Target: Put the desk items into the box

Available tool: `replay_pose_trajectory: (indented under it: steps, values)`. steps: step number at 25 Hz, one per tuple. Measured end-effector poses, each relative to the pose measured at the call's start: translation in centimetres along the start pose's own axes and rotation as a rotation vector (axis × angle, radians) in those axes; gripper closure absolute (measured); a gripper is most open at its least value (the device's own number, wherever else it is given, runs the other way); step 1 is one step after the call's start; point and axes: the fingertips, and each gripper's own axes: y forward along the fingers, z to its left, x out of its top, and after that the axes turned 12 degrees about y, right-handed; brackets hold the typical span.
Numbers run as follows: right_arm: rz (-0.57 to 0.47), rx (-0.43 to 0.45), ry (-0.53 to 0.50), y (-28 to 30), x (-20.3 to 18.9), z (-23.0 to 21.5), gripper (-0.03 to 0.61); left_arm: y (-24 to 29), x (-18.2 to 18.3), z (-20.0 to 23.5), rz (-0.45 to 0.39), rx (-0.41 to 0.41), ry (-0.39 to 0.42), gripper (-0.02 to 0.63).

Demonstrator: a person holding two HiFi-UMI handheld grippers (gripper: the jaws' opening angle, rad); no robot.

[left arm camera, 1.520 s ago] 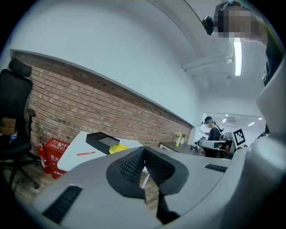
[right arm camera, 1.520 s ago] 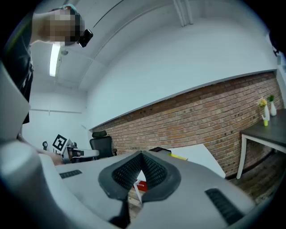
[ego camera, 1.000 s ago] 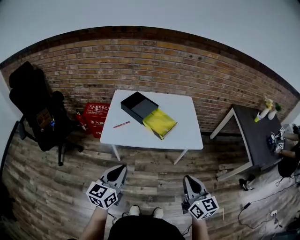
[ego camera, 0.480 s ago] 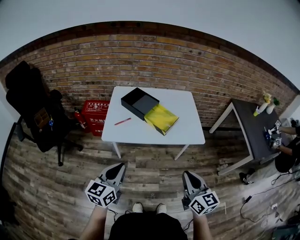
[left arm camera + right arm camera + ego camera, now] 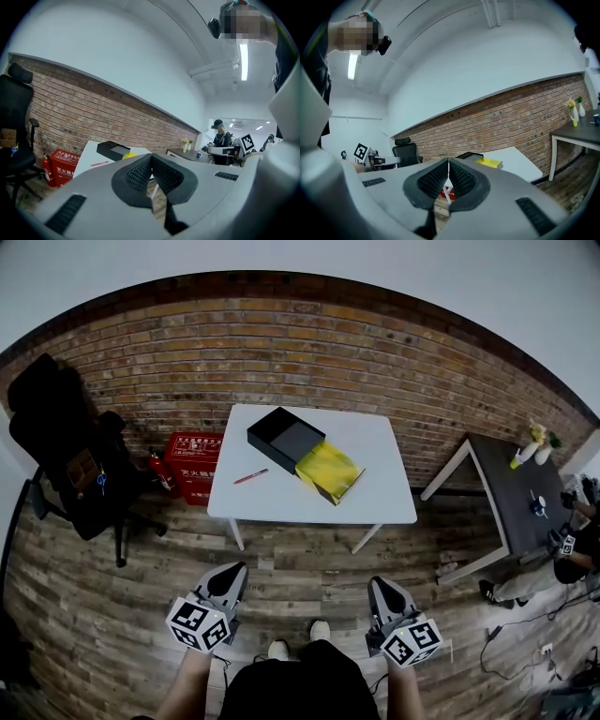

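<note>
A white table [image 5: 375, 502] stands ahead against the brick wall. On it lie an open black box [image 5: 285, 439], a yellow book [image 5: 328, 470] beside the box, and a red pen [image 5: 250, 476] at the table's left. My left gripper [image 5: 232, 570] and right gripper [image 5: 379, 584] hang over the wooden floor well short of the table, both shut with nothing between the jaws. In the left gripper view the black box [image 5: 112, 149], pen [image 5: 99, 163] and shut gripper [image 5: 151, 157] show. The right gripper view shows the yellow book [image 5: 489, 162] past the shut gripper [image 5: 448, 163].
A black office chair [image 5: 66, 456] stands at the left and a red crate [image 5: 195, 470] with an extinguisher beside the table. A dark desk [image 5: 525, 507] at the right holds bottles, with a seated person [image 5: 577, 559] by it. Cables lie on the floor at right.
The table and its items have slid slightly up and right in the head view. Both grippers have moved forward a little, still shut. The person at the right desk has shifted.
</note>
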Motion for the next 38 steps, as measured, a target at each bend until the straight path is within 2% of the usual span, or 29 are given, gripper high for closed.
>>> replay_pose_trajectory:
  steps: [9, 13, 21, 25, 30, 38]
  values:
    - [0.018, 0.026, -0.007, 3.2, 0.4, -1.5, 0.555, 3.0, -0.7, 1.4, 0.025, 0.006, -0.009, 0.600]
    - [0.030, 0.047, -0.016, 5.7, 1.3, -3.4, 0.555, 5.6, -0.1, 2.3, 0.024, 0.015, -0.002, 0.600]
    - [0.040, 0.107, 0.031, 12.4, 4.3, -8.3, 0.555, 12.5, 1.5, 4.9, 0.026, 0.035, -0.007, 0.600]
    - [0.061, 0.138, 0.025, 15.4, 5.9, -10.8, 0.555, 16.0, 2.3, 6.1, 0.029, 0.061, -0.009, 0.600]
    - [0.107, 0.182, -0.042, 18.8, 7.1, -13.5, 0.555, 19.9, 3.2, 6.9, 0.035, 0.095, -0.005, 0.600]
    - [0.156, 0.257, -0.007, 22.7, 7.9, -17.6, 0.555, 25.0, 3.0, 7.9, 0.056, 0.164, -0.015, 0.600]
